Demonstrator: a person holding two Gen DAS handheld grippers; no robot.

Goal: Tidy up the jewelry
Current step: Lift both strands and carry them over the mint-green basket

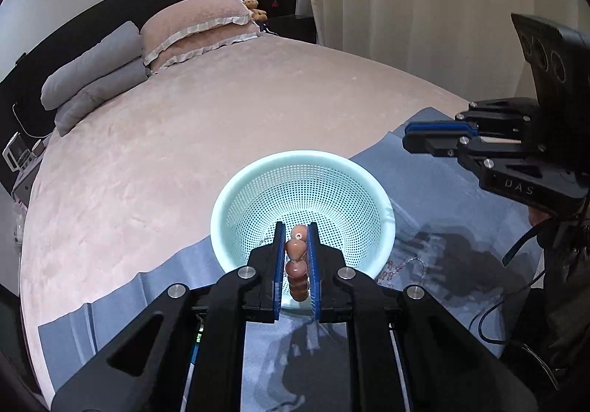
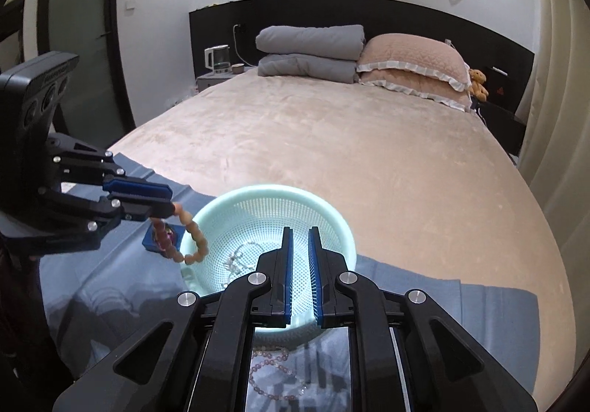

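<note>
A pale green perforated basket [image 1: 372, 190] [image 2: 332, 213] sits on a blue cloth [image 1: 461, 213] on the bed. My left gripper [image 1: 297, 236] [image 2: 167, 200] is shut on a brown bead bracelet [image 1: 297, 264] [image 2: 193, 238], which hangs over the basket's near left rim. A silver chain [image 2: 239, 259] lies inside the basket. My right gripper [image 2: 300, 236] [image 1: 413, 137] is slightly open and empty, above the basket's right side. A pink bead bracelet [image 2: 269, 367] [image 1: 400, 266] lies on the cloth beside the basket.
A small blue box [image 2: 156, 240] with a dark item lies on the cloth left of the basket. The pink bedspread [image 2: 332, 139] stretches beyond, with grey and pink pillows [image 2: 409, 61] at the headboard. Curtains [image 1: 424, 6] hang at the right.
</note>
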